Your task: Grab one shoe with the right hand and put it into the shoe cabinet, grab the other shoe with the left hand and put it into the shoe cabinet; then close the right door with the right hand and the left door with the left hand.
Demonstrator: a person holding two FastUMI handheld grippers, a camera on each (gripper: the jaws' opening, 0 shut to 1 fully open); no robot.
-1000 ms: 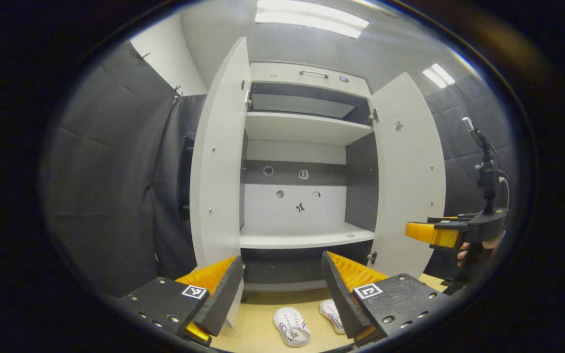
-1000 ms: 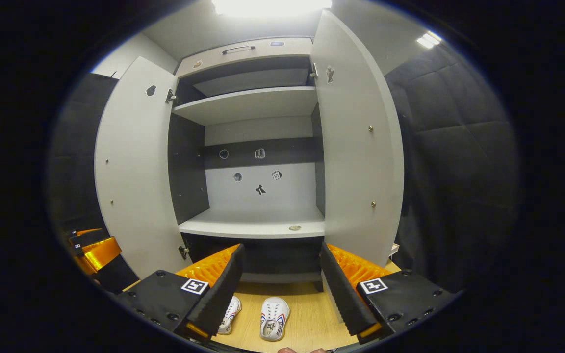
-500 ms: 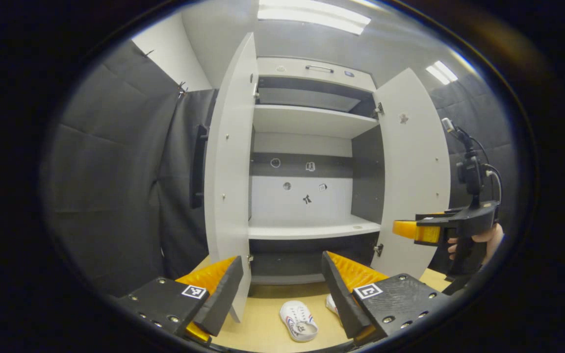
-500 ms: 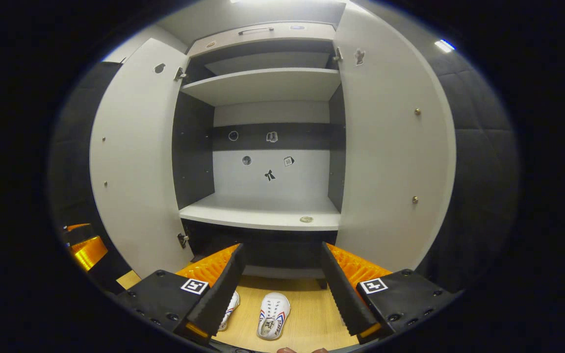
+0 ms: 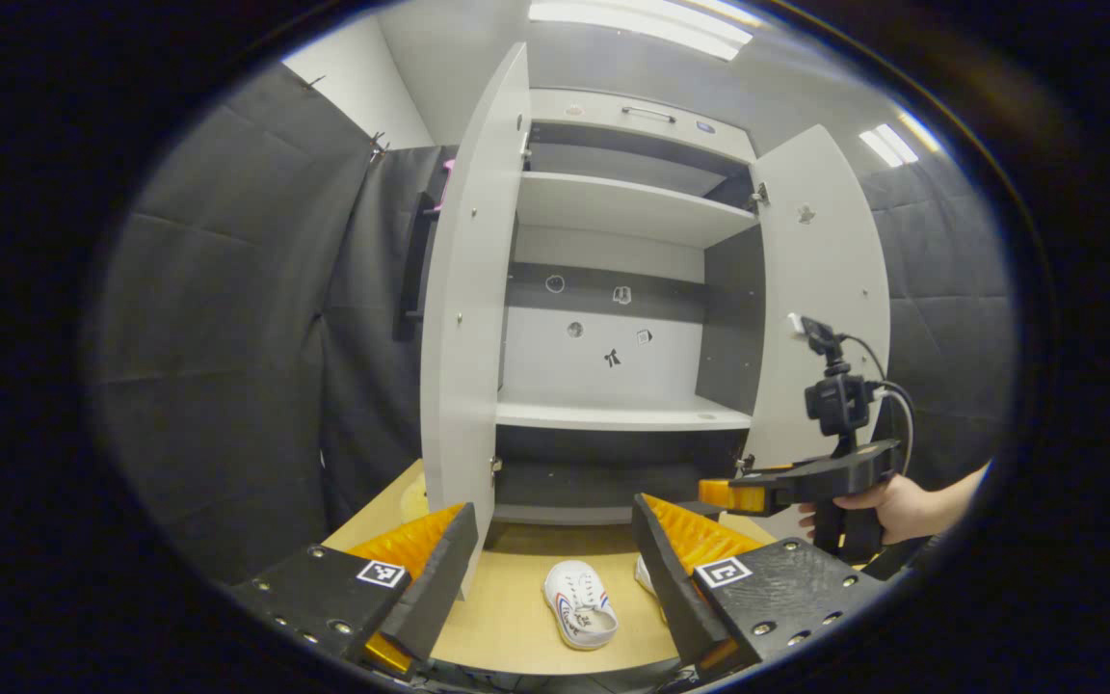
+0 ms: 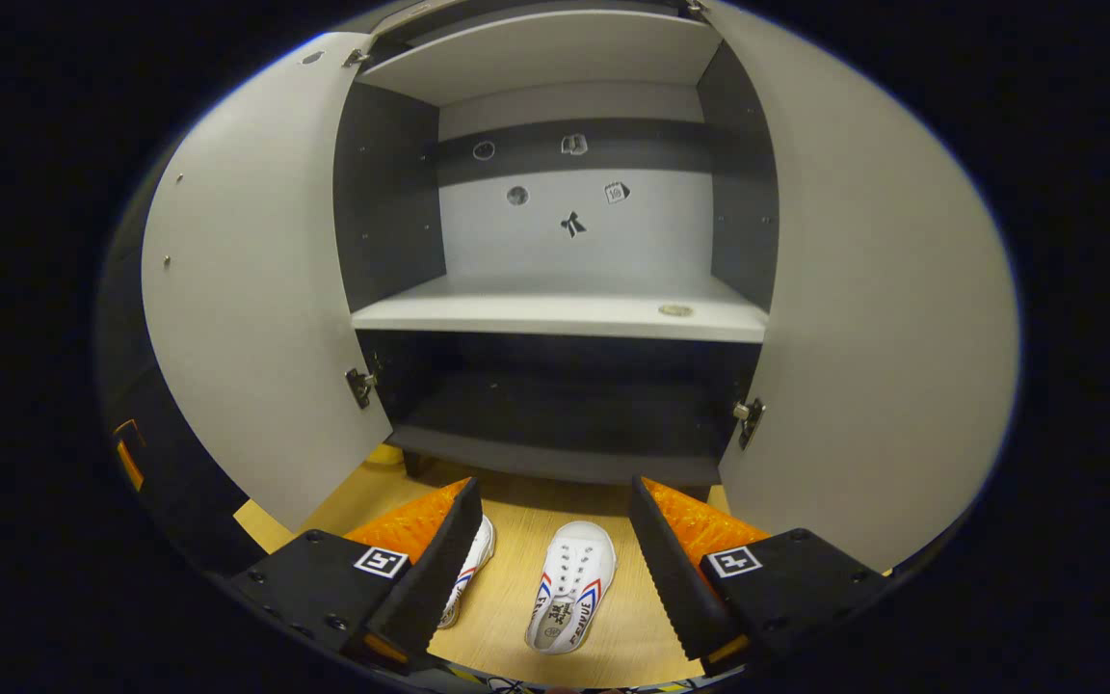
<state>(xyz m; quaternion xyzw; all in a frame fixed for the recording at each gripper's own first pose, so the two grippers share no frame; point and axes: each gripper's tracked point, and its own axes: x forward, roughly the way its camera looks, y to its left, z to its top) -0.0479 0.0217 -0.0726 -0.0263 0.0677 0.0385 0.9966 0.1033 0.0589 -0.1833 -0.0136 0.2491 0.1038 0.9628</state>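
Note:
Two white shoes with red and blue stripes lie on the wooden floor in front of the open shoe cabinet (image 6: 560, 313). In the right gripper view, one shoe (image 6: 574, 585) lies between my right gripper's (image 6: 555, 487) open fingers, a little beyond them, and the other shoe (image 6: 473, 564) is partly hidden behind the left finger. In the left gripper view, my left gripper (image 5: 553, 509) is open and empty, held above a shoe (image 5: 579, 604); the second shoe (image 5: 647, 575) peeks out from behind its right finger. A hand (image 5: 887, 506) holds the right gripper (image 5: 724, 494) low at the right.
Both cabinet doors stand wide open: the left door (image 5: 463, 318) and the right door (image 5: 820, 308). A white shelf (image 5: 618, 414) sits above a dark lower compartment (image 6: 565, 405). Black cloth walls close in on both sides. A small round fitting (image 6: 675, 310) rests on the shelf.
My right gripper has dropped and moved in towards the cabinet's foot and the shoes. The left gripper view has swung so the cabinet sits higher; both grippers stay open.

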